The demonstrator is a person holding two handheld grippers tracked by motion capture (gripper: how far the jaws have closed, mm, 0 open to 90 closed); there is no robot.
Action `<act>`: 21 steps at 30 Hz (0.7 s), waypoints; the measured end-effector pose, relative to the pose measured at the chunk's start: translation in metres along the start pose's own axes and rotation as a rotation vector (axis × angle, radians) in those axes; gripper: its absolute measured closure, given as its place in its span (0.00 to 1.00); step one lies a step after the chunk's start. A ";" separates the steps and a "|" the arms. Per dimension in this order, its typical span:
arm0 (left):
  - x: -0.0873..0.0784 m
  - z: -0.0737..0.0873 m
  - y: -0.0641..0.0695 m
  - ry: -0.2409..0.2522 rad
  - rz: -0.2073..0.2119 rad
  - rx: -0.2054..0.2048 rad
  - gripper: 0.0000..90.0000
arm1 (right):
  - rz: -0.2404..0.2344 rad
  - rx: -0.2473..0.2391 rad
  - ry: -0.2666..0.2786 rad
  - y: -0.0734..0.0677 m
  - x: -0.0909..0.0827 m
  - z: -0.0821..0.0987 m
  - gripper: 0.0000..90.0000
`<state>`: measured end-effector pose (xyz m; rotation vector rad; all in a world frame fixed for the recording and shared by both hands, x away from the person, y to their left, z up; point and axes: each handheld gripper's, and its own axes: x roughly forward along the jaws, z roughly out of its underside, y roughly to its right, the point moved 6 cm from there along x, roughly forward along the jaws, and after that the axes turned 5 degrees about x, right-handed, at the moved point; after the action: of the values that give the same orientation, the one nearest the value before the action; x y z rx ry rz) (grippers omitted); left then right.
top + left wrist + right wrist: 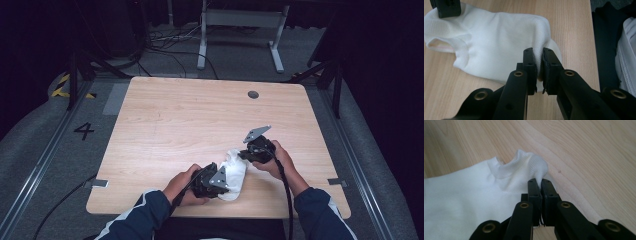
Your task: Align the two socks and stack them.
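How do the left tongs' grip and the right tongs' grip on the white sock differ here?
The left tongs pinch the white sock at its rounded closed end, near the table front edge; the right tongs pinch the ribbed cuff by the opening, farther up the table. The left's jaws show a sliver of fabric between; the right's look tighter. Both are shut on it.

A pale wooden table (200, 120) in a dark room.
Grey carpet (45, 150) surrounds the table; a painted number 4 (84, 131) lies to its left, yellow-black tape (62, 86) farther back on that side, and a grey metal frame (240, 30) with loose cables (165, 37) stands beyond it.
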<state>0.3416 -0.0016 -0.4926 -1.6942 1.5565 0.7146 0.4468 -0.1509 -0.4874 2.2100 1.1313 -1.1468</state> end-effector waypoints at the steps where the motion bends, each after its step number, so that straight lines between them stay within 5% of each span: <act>1: 0.003 0.002 0.000 -0.015 0.006 -0.002 0.91 | 0.001 0.005 -0.001 0.000 0.002 0.002 0.98; 10: 0.012 0.008 0.000 -0.026 0.030 -0.018 0.89 | 0.011 0.015 -0.010 0.005 0.009 0.010 0.98; 21: 0.011 0.012 -0.001 -0.038 0.016 -0.052 0.75 | -0.010 0.014 -0.010 0.004 -0.015 0.015 0.95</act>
<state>0.3453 0.0017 -0.5085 -1.6985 1.5388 0.7969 0.4373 -0.1699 -0.4844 2.2094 1.1352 -1.1721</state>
